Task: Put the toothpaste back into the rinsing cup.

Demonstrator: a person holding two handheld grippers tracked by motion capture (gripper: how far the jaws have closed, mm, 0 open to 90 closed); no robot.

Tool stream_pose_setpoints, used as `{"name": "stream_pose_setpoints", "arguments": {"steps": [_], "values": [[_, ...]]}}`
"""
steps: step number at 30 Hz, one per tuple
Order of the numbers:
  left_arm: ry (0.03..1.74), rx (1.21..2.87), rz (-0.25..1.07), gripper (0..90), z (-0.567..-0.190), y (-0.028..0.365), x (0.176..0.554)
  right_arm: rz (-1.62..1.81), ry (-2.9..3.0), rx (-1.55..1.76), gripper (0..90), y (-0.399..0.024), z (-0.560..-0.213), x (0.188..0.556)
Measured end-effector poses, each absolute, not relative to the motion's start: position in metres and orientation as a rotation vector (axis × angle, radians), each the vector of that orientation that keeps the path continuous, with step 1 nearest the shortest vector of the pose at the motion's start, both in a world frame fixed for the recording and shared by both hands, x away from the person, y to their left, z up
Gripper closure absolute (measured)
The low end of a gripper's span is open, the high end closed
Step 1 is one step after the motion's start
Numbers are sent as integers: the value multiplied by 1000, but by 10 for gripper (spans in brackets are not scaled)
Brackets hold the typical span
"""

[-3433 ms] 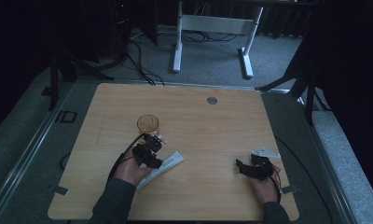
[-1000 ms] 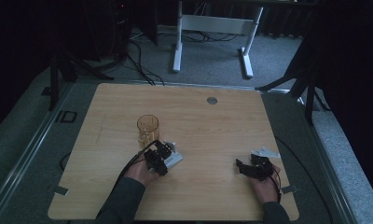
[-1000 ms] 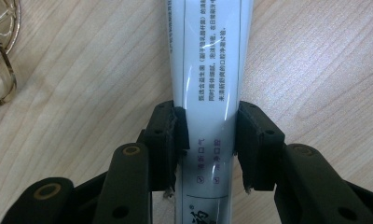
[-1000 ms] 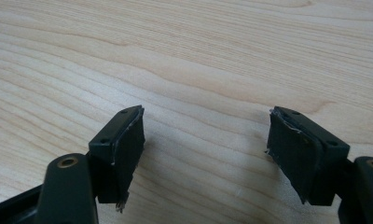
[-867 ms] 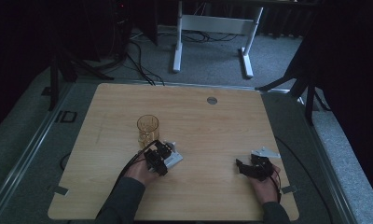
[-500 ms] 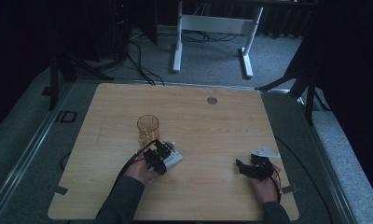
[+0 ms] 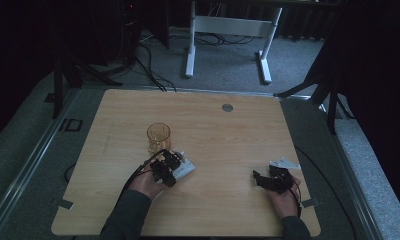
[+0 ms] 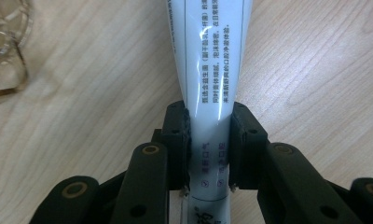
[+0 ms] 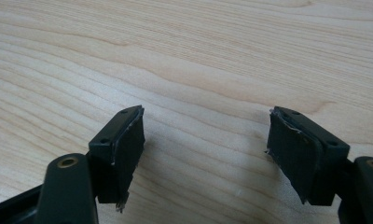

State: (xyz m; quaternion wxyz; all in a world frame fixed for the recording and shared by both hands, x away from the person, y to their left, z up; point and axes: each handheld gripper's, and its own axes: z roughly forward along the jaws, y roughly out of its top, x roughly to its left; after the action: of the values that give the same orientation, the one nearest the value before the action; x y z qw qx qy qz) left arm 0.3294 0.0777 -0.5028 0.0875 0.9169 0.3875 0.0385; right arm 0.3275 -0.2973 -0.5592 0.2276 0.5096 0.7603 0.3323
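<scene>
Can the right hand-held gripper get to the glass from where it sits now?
Probably not directly: the left hand-held gripper, shut on the white tube, lies between the right hand-held gripper and the glass.

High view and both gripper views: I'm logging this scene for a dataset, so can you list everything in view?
Table: one, light wood, centre of the high view.
Glass: one, amber, upright, left of centre on the table.
Tube: one, white with printed text, lying on the table beside the glass.
Round plug: one, grey, set in the table near its far edge.
Desk frame: one, white, on the grey carpet beyond the table.
Left gripper: one, black, jaws have just been closing and now press on the tube.
Right gripper: one, black, jaws apart over bare wood.
</scene>
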Motion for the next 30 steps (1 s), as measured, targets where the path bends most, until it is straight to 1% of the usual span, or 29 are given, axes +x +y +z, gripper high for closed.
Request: {"name": "stream_pose_setpoints", "arguments": {"steps": [8,17,30], "values": [[1174,2675,163,713,-492,87,328,915,2094,1406,271,-297,-559,327],[1184,2622,186,716,-483,96,325,915,2094,1406,271,-297,-559,327],[1180,2534,189,717,-476,102,321,916,2094,1407,271,-297,-559,327]]}}
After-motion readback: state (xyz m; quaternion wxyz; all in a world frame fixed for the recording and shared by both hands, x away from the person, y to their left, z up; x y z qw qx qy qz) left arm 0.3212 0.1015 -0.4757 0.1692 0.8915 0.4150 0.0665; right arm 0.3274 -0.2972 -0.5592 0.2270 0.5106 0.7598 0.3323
